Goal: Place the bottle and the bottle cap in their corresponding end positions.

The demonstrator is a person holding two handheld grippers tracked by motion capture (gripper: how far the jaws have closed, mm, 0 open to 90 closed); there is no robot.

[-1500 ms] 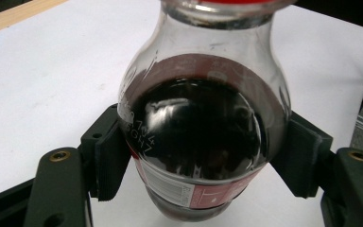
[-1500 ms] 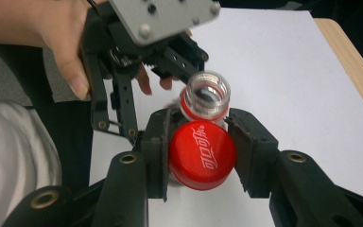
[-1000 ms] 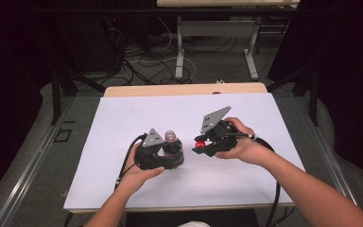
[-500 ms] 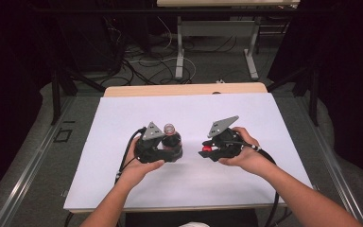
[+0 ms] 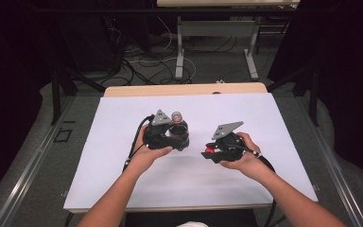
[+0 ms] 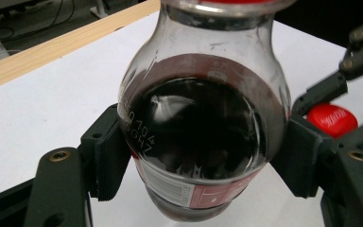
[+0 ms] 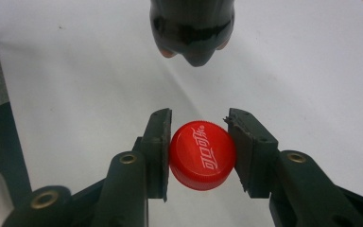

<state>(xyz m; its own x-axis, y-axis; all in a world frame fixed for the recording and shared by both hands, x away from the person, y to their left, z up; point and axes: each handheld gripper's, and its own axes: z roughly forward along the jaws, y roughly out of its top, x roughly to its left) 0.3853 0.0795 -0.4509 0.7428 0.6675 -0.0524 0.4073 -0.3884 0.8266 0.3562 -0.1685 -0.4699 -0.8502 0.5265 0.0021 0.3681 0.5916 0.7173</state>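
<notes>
Left tool (image 5: pixel 170 137) clamped on rounded clear plastic bottle (image 6: pixel 203 123), dark liquid inside; right tool (image 7: pixel 199 153) at 3 o'clock pinching ribbed red cap (image 7: pixel 202 153) over matte white counter (image 5: pixel 123 179)

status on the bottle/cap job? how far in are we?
Done: the red cap is off the cola bottle; its neck looks bare in the high view. In hand: the left gripper clamps the bottle's body, and the right gripper pinches the cap between its fingers, apart from the bottle. Left: probably setting both down on the white table.
</notes>
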